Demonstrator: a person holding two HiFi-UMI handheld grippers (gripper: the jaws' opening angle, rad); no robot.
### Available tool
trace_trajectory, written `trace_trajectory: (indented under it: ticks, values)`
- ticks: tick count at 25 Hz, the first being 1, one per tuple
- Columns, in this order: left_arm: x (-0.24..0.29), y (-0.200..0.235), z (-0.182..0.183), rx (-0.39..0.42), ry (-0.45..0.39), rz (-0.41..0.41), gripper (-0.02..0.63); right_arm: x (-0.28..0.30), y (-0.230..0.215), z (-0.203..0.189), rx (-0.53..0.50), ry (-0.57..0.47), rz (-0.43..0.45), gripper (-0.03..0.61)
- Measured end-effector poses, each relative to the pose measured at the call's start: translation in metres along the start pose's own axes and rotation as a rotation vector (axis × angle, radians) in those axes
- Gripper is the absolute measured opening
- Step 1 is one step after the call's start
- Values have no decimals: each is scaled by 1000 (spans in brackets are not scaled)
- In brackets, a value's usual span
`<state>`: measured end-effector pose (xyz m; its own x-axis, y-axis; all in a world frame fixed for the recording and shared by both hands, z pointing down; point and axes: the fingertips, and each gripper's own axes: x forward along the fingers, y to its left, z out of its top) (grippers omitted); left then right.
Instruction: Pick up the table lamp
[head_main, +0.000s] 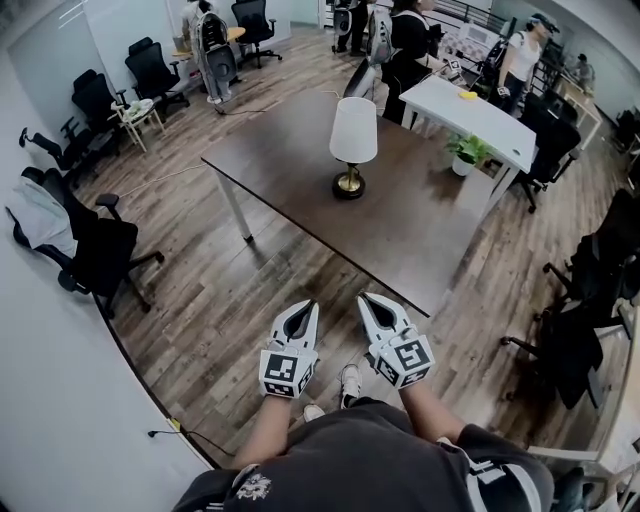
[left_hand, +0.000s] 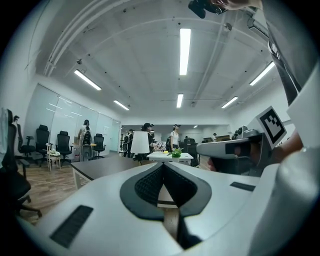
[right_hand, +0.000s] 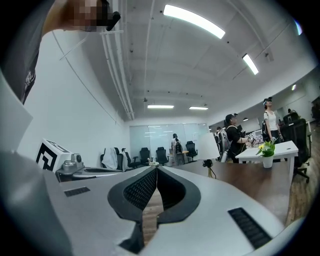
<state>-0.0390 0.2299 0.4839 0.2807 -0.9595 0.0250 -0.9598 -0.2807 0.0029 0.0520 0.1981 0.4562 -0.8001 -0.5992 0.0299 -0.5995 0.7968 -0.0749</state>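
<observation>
The table lamp (head_main: 352, 145) has a white shade and a brass foot, and it stands upright near the middle of a dark brown table (head_main: 420, 230). Both grippers hover side by side over the wooden floor, short of the table's near edge and well apart from the lamp. My left gripper (head_main: 308, 306) is shut with nothing in it, and so is my right gripper (head_main: 366, 299). In the left gripper view the lamp (left_hand: 140, 142) shows far ahead, left of the closed jaw tips (left_hand: 163, 165). In the right gripper view the lamp (right_hand: 207, 147) lies to the right of the tips (right_hand: 156, 169).
A white desk (head_main: 480, 115) with a potted plant (head_main: 468, 150) stands past the table's right end. Black office chairs sit at the left (head_main: 95, 255) and at the right (head_main: 590, 310). Several people stand at the back of the room. A cable runs along the floor by the left wall.
</observation>
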Motion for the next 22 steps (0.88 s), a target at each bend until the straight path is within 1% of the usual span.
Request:
trace_trajectory:
  ticks: [8, 11, 18, 22]
  values:
    - [77, 5, 3, 14, 21, -5, 8, 30, -71, 7, 7, -12, 7, 26]
    - [99, 4, 4, 24, 28, -7, 8, 40, -92, 6, 15, -15, 9, 26]
    - [136, 9, 5, 33, 39, 11, 8, 58, -119, 3, 29, -10, 37, 26]
    - [154, 15, 4, 20, 44, 3, 8, 71, -130, 0, 31, -4, 38, 26]
